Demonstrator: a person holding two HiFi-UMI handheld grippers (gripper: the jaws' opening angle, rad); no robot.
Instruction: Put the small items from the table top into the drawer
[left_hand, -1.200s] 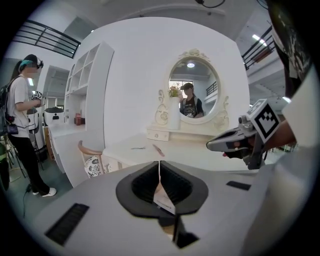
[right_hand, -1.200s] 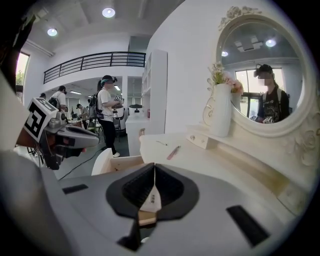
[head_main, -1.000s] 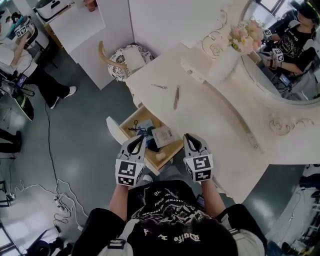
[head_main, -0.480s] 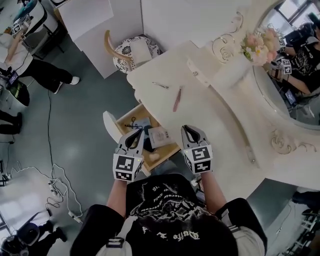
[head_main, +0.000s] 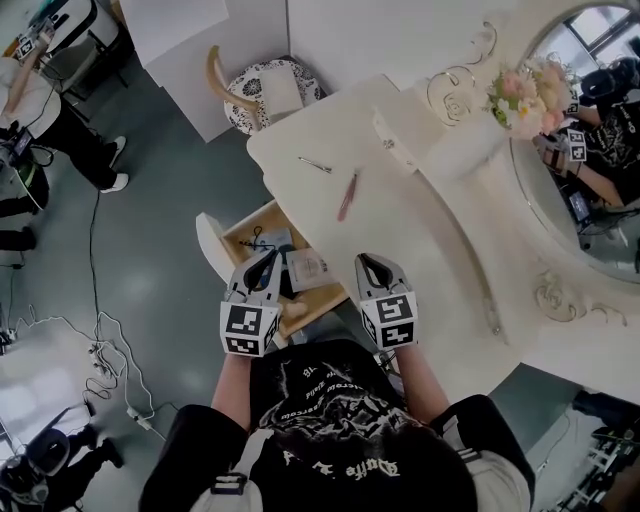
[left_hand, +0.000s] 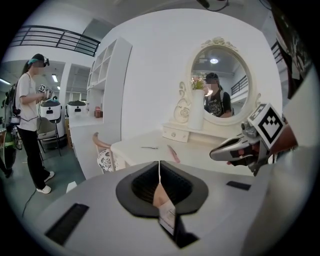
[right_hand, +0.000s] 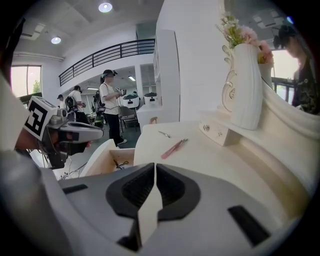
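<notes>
A pink stick (head_main: 347, 195) and a small metal clip (head_main: 315, 165) lie on the cream vanity table (head_main: 430, 230), far from both grippers. The open drawer (head_main: 214, 252) under the table's left edge holds a white card (head_main: 306, 268), a black cord (head_main: 256, 237) and a beige piece (head_main: 296, 311). My left gripper (head_main: 268, 262) hangs over the drawer, shut and holding nothing. My right gripper (head_main: 366, 264) is over the table's near edge beside the drawer, also shut and holding nothing. The right gripper view shows the stick (right_hand: 174, 148) and the clip (right_hand: 164, 134) ahead of the right gripper (right_hand: 155, 167).
A white vase of flowers (head_main: 470, 125) and an oval mirror (head_main: 590, 150) stand at the table's back right. A small drawer box (head_main: 395, 140) sits near the vase. A patterned chair (head_main: 262, 90) stands beyond the table. Cables (head_main: 110, 370) lie on the floor at left.
Both grippers have drifted a little, and the left one now covers more of the open drawer. Both stay shut with nothing in them. The stick and clip have not moved.
</notes>
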